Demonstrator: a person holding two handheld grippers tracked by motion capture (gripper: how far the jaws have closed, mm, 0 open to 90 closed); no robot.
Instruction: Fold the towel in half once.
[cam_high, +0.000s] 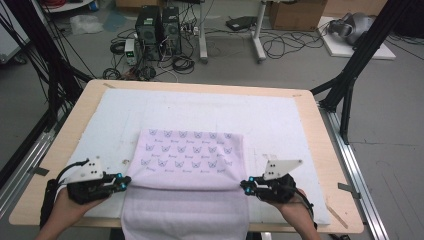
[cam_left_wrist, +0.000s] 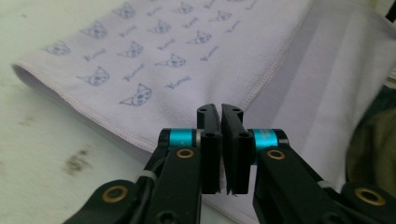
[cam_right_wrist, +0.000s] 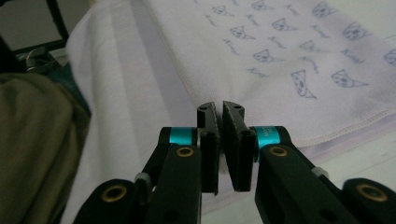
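**Folded Printed Towel Between Two Nearly Closed Grippers**

The lilac towel (cam_high: 187, 170) lies at the near middle of the surface (cam_high: 320, 150), on a white mat (cam_high: 280, 120). Its far part is folded back over itself, and its near end hangs over the surface edge. The upper layer carries rows of small cat-face prints, each paired with a short script word too blurred to read.

The left gripper (cam_high: 124, 183) sits just beside the towel's left edge at the fold. Its jaws stand almost pressed together, a thin slit between them, with nothing in it. The right gripper (cam_high: 245, 186) sits just beside the right edge, jaws likewise nearly together and empty.

Beyond the surface, two computer towers (cam_high: 159, 31), loose cables and a cardboard box (cam_high: 297, 14) occupy the floor. Black frame struts (cam_high: 357, 60) flank both sides.
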